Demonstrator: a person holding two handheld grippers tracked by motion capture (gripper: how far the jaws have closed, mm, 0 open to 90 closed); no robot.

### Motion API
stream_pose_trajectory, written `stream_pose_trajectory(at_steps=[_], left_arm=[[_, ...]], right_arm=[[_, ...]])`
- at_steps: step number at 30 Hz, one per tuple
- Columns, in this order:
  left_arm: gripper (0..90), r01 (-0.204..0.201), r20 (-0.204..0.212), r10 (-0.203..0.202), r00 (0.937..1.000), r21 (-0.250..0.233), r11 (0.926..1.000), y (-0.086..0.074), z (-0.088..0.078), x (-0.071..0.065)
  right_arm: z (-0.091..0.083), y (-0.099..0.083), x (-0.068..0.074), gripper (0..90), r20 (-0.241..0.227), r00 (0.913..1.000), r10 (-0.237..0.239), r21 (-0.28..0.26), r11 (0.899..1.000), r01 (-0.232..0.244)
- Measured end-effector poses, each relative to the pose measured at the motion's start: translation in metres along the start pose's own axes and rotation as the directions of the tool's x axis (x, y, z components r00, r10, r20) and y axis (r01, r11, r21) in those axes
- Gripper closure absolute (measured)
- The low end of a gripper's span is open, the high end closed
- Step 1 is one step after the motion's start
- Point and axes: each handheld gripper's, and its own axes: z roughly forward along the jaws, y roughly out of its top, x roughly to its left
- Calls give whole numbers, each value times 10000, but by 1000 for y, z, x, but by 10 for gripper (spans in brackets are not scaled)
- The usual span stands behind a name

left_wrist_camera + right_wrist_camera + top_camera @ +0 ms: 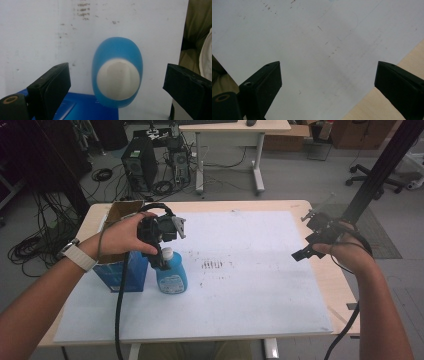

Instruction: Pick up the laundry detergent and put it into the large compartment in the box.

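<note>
A blue bottle with a white cap stands upright on the white sheet, left of its middle. My left gripper hangs right above it, pointing down. In the left gripper view the cap and the bottle's blue shoulder sit between the wide-apart jaws of my left gripper, untouched. My right gripper hovers over the sheet's right edge. It is open, and in the right gripper view there is bare sheet under my right gripper.
A blue box with open cardboard flaps stands just left of the bottle, and its top edge appears below the cap. Bare wooden table borders the sheet on the right. A black frame post rises at the far right.
</note>
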Motion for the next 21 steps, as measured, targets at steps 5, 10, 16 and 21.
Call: stream_pose_trajectory(at_steps=[5, 10, 16, 21], left_arm=[[74, 10, 37, -10, 10000, -55, 10000, -3, 4, 1], [70, 17, -10, -17, 10000, -41, 10000, -4, 7, 1], [69, -32, -43, 32, 10000, -29, 10000, -3, 11, 2], [70, -37, 47, 37, 10000, 73, 10000, -1, 14, 2]], right_arm=[[1, -1, 0, 75, -21, 10000, 6, 8, 10000, -6], [1, 0, 0, 75, -21, 10000, -10, 11, 10000, 10], [2, 1, 1, 75, -30, 10000, -41, 35, 10000, 41], [2, 1, 1, 75, -32, 10000, -38, 33, 10000, 38]])
